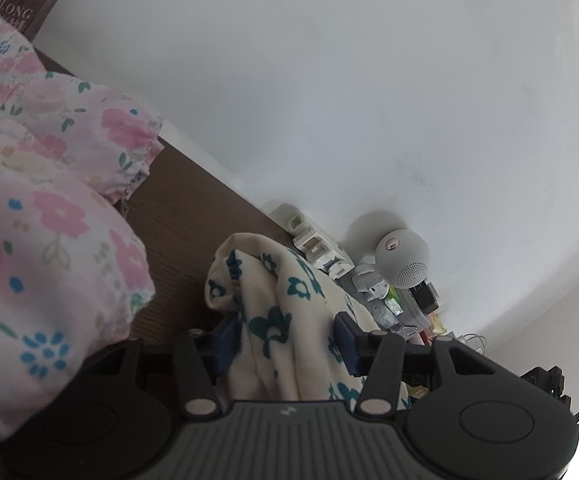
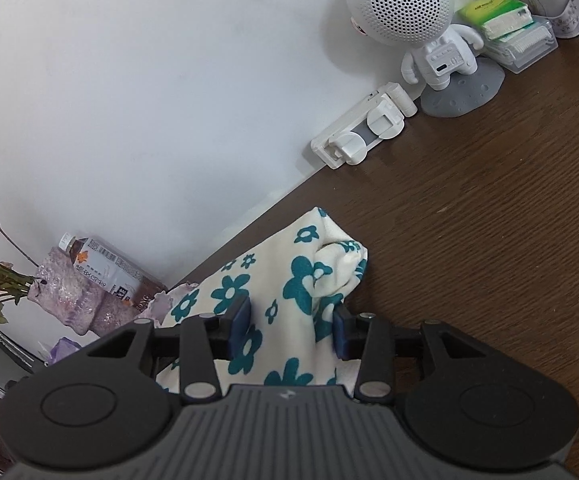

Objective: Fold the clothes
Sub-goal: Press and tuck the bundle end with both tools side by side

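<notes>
My left gripper (image 1: 285,338) and right gripper (image 2: 292,330) look alike: ribbed grey housing, black linkage arms with silver pivot pins, round black discs, blue pads (image 2: 240,322).

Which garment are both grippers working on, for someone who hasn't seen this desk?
On the brown wooden desk against the white wall, look toward the astronaut-shaped speaker. The cream cloth with teal flowers lies bunched between the fingers of both grippers. The other garment is pink-flowered and lies apart from it.
</notes>
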Motion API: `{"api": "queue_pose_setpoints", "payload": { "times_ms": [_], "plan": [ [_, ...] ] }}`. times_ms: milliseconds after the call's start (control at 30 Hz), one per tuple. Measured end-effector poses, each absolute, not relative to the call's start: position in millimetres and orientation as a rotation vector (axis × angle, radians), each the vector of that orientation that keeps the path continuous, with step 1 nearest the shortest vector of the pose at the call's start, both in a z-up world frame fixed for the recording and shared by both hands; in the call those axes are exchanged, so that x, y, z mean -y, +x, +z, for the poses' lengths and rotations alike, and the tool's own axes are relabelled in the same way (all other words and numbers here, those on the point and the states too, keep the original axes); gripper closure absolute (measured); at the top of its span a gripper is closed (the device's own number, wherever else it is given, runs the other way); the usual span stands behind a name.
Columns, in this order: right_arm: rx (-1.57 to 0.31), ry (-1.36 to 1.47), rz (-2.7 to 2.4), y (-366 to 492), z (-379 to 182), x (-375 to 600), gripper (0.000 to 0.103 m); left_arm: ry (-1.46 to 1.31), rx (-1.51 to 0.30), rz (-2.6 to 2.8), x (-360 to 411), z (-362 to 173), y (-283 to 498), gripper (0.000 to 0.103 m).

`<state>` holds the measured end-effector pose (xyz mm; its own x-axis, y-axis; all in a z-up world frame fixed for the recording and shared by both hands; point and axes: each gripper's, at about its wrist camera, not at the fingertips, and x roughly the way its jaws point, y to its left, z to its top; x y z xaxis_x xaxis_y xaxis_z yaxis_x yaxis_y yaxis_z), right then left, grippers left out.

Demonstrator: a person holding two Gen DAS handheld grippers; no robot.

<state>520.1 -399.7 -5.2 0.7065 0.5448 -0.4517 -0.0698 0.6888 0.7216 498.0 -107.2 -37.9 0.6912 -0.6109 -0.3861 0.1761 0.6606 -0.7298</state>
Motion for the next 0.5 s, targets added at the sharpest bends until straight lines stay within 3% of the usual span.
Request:
{"api": "queue_pose_setpoints", "payload": {
  "times_ms": [167, 400, 500],
  "plan": [
    [-0.704, 0.703, 0.380, 517, -3, 400, 0.057, -0.688, -0.662, -0.488, 108, -37, 496, 0.049],
    [-0.651, 0.558, 0.330, 500, 15, 399, 0.026, -0.524, -0.641, -0.418, 115, -20, 481, 0.028],
    [-0.643, 0.510, 0.325, 493, 20, 393, 0.022, -0.443, -0.626, -0.383, 121, -12, 473, 0.024]
  ]
}}
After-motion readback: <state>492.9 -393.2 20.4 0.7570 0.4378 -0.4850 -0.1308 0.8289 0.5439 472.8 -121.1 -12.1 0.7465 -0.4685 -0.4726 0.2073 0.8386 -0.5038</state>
